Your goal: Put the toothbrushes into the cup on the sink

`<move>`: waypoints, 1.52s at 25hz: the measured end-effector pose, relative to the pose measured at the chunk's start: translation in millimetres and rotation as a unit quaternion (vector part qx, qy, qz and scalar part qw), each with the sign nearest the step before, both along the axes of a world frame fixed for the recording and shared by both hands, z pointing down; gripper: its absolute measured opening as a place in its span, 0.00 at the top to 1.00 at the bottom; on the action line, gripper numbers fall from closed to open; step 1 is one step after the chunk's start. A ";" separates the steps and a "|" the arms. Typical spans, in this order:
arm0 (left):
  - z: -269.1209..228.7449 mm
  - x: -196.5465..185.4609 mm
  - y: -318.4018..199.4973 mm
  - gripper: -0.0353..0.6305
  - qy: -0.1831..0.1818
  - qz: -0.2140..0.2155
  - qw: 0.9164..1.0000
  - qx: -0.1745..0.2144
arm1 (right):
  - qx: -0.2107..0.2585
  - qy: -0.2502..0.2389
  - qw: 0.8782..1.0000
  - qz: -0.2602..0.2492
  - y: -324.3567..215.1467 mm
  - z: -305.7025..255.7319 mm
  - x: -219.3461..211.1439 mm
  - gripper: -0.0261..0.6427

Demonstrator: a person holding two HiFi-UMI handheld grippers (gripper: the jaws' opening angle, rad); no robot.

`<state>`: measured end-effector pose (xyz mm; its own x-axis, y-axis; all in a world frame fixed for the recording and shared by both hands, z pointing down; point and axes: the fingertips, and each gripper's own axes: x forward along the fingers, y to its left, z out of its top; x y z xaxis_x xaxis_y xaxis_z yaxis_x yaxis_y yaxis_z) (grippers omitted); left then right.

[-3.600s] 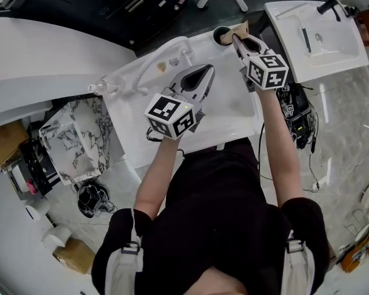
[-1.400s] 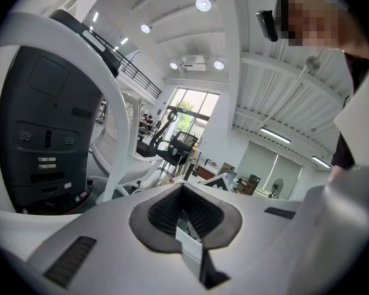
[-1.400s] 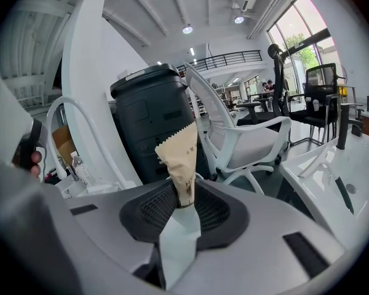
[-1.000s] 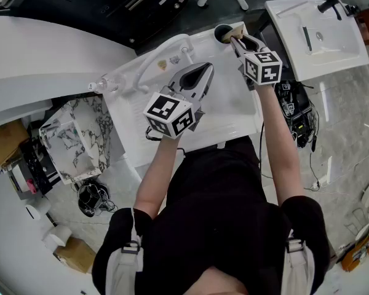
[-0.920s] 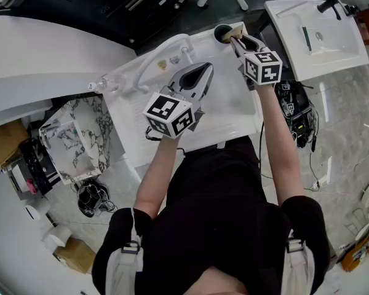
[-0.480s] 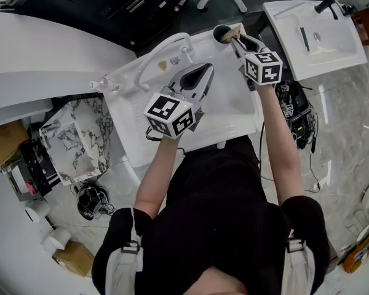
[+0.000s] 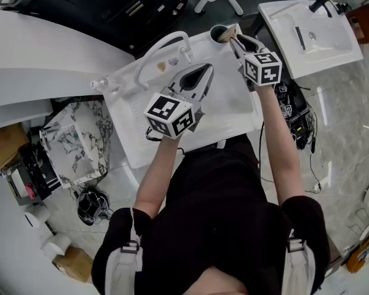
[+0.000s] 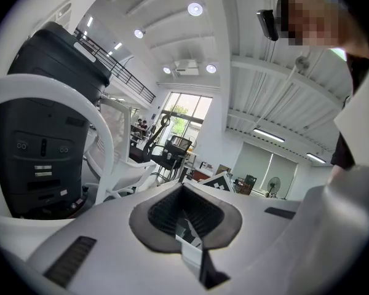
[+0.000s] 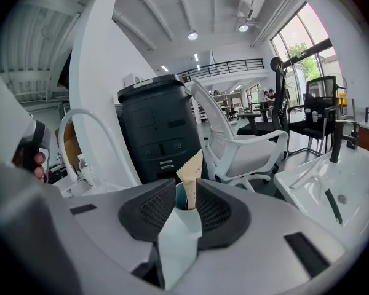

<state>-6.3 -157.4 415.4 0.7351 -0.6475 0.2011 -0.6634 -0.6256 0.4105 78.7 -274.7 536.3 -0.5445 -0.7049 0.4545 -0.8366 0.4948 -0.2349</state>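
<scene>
— Toothbrush [image 9: 190, 176] first: where?

— Wrapped in tan paper with a zigzag top edge. Pinched upright by the right gripper [image 9: 186, 186], jaws closed on the wrapper. Directly above the cup [image 9: 179, 196], lower end at or just inside the rim. Not released yet.

— And beside the cup?

— Standing on the far right corner of the sink [image 7: 230, 100], by the edge. Left gripper [image 7: 207, 67] nearer than the cup, over the basin, jaws together and carrying nothing.

— How far along, then?

— Judged mid-step: brush brought to the cup, drop not yet made. Hard to say whether any other brush already inside; mouth of the cup too dark and small. Possibly one more to fetch: a slim dark thing [image 7: 299, 38] lying in a second basin [image 7: 332, 45], well apart from the cup to the right. Too small to name for certain.

— Any difference between views?

— Head view: gives both grippers, the whole sink and the cup's corner spot. Right gripper view: gives the grip itself, wrapper edge and a teal sliver of cup rim underneath. Left gripper view: shows closed, empty jaws, no cup.
</scene>
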 end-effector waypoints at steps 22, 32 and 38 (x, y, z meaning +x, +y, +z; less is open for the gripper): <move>-12.9 -3.8 23.4 0.94 0.001 0.004 1.000 0.024 | 0.044 -0.026 0.999 -0.019 63.9 -54.9 -13.7 0.81; -12.0 -14.5 28.1 0.93 -0.002 -0.009 1.000 0.023 | 0.068 -0.065 0.994 -0.061 94.8 -90.4 -43.0 0.83; -8.1 -15.9 31.6 0.93 -0.015 -0.010 1.000 0.019 | 0.075 -0.085 0.990 -0.082 111.0 -104.5 -59.9 0.83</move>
<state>-22.2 -125.8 407.3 0.7163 -0.6693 0.1975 -0.6872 -0.6274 0.3661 18.8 -163.7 431.8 -0.7173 -0.6532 0.2427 -0.6965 0.6610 -0.2794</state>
